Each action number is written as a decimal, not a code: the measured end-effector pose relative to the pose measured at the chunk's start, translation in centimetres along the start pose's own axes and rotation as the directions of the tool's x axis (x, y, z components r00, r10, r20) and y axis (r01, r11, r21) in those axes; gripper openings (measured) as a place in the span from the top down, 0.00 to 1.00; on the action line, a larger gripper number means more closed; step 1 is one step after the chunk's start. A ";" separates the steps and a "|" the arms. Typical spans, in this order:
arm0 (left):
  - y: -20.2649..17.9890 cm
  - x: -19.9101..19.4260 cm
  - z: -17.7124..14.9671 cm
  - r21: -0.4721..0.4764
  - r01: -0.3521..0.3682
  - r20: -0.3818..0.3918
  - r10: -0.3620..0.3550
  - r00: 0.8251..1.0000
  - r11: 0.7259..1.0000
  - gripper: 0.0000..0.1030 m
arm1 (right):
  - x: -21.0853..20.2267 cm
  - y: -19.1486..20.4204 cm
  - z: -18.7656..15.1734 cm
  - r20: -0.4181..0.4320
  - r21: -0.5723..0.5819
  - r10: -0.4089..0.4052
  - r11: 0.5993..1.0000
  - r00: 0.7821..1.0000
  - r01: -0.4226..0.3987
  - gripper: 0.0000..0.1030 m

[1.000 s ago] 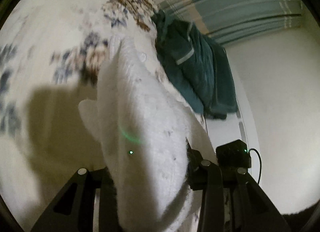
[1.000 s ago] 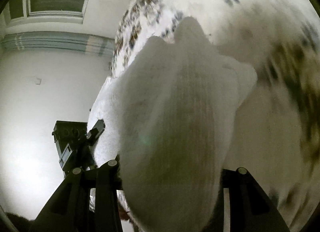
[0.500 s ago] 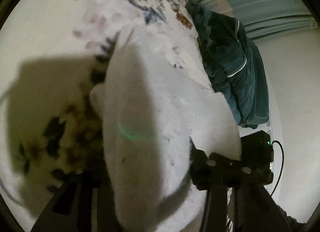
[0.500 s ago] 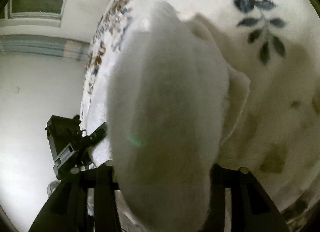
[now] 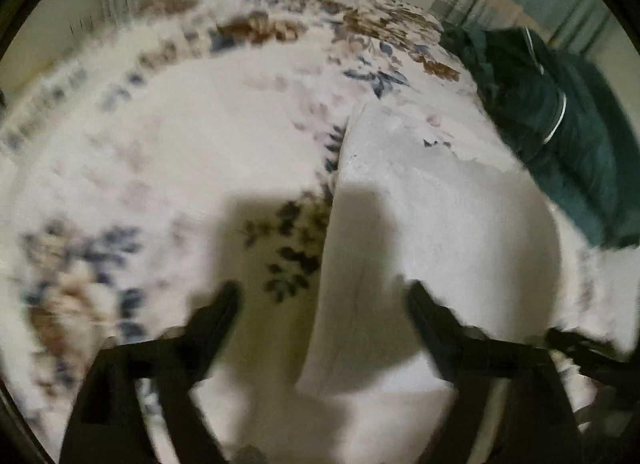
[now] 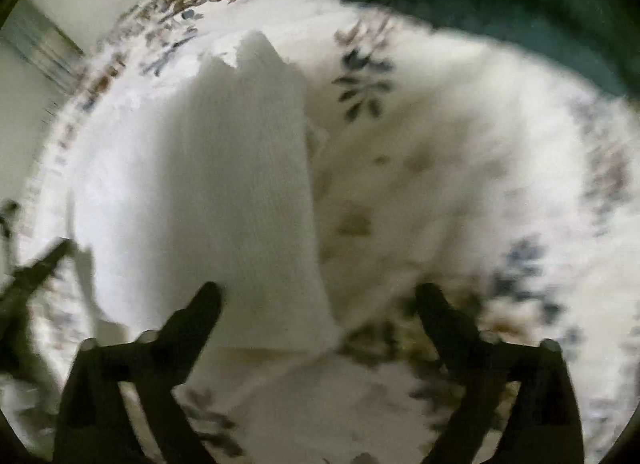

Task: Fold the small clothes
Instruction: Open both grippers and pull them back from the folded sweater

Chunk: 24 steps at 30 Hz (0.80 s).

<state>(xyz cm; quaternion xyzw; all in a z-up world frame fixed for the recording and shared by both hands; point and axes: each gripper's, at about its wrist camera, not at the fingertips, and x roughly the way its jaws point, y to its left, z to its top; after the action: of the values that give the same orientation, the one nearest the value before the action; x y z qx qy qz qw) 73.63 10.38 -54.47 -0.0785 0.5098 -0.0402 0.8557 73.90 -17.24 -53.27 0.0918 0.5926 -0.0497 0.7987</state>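
Both jaws opening wide, left hand-held gripper [image 5: 322,300] and right hand-held gripper [image 6: 318,300] release the white garment [image 5: 432,219], now lying on the floral bed [image 5: 180,151] just ahead of the fingertips; fold apparently laid.

floral bedspread [image 5: 168,167], white garment [image 5: 432,223] lying on it, dark green clothing [image 5: 560,135] beside

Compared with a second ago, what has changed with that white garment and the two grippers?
Both grippers let go. The left gripper and right gripper had each pinched the white garment; now their jaws are opening, nothing pressed between them, and the garment lies on the floral bedspread. Both views tipped downward toward the bed. The dark green clothes stayed at the bed's edge.
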 end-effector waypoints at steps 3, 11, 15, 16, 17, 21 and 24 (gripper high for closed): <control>-1.4 -2.4 -0.7 0.051 -0.068 0.019 0.067 0.998 0.996 0.00 | -3.2 0.7 -1.3 0.059 -0.035 -0.146 0.988 0.988 0.148 0.00; -4.4 -10.9 -1.7 0.076 -0.118 0.043 0.115 0.992 0.990 0.00 | -15.4 0.7 -6.8 0.125 -0.022 -0.190 0.981 0.974 0.194 0.00; -6.0 -17.5 -2.4 0.072 -0.126 0.082 0.120 0.989 0.989 0.00 | -22.6 0.7 -9.0 0.178 -0.013 -0.201 0.978 0.963 0.206 0.00; -6.5 -19.2 -2.5 0.075 -0.132 0.095 0.125 0.988 0.988 0.00 | -24.3 0.7 -9.5 0.190 -0.009 -0.197 0.979 0.962 0.202 0.00; -7.1 -21.4 -2.8 0.083 -0.139 0.115 0.129 0.985 0.987 0.00 | -27.0 0.6 -10.4 0.209 -0.003 -0.195 0.980 0.958 0.200 0.00; -9.0 -28.9 -4.3 0.104 -0.139 0.179 0.119 0.977 0.985 0.00 | -35.2 0.5 -13.5 0.283 0.003 -0.200 0.978 0.938 0.207 0.00; -10.1 -34.3 -5.9 0.114 -0.131 0.220 0.103 0.970 0.985 0.00 | -41.3 0.4 -16.2 0.337 0.015 -0.192 0.980 0.922 0.199 0.00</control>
<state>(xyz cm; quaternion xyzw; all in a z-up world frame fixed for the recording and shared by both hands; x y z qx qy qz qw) 52.25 4.99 -25.75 0.0029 0.4150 -0.0135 0.9097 46.70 -14.76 -18.28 0.0144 0.4539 -0.1383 0.8801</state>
